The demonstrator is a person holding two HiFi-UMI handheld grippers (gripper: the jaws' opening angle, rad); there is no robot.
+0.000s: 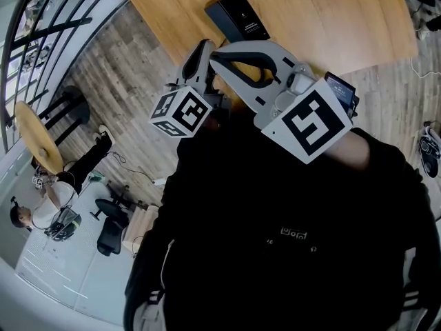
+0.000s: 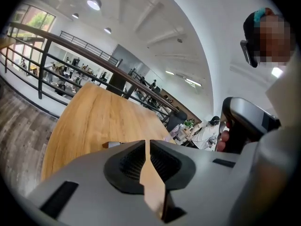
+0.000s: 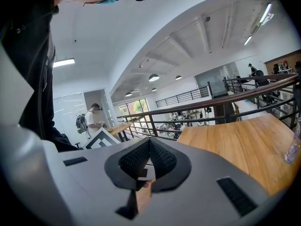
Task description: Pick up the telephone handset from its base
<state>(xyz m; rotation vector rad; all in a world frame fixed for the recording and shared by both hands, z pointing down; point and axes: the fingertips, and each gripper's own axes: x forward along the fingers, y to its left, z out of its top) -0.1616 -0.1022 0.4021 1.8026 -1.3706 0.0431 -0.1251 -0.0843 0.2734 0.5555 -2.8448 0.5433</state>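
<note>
Black telephone (image 1: 238,16) sits on the table (image 1: 331,19) beyond the closed, empty fingers of left gripper (image 1: 204,45) and right gripper (image 1: 216,55).

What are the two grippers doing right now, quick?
Left gripper: closed, empty.
Right gripper: closed, empty.

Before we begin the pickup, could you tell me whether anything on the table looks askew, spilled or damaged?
Nothing stands out: the black telephone lies flat on the wooden table, and no spill shows.
</note>
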